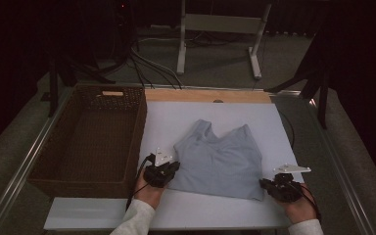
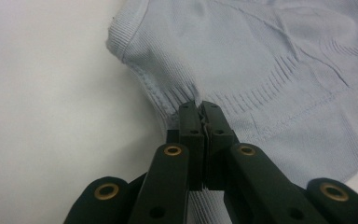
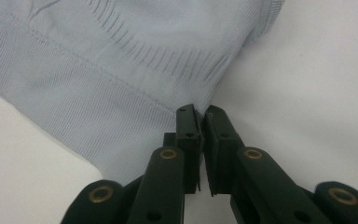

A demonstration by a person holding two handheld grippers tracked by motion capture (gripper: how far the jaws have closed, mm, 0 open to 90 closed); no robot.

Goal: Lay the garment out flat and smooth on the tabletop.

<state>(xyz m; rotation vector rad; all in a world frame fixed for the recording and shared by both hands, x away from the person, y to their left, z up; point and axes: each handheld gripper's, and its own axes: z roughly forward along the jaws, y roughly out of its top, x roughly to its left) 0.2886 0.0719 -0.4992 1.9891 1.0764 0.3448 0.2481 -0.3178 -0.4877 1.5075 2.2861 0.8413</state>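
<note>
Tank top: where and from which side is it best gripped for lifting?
By the ribbed hem corners nearest the person, one per side, coming in from the near edge. The tank top lies flat, straps pointing away; the left gripper and right gripper are shut on those corners.

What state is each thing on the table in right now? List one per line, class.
Tank top: flat on the white board, folded at the near edge.
Wicker basket: empty, upright.
Left gripper: shut on the tank top's near-left edge.
Right gripper: shut on its near-right edge.
</note>
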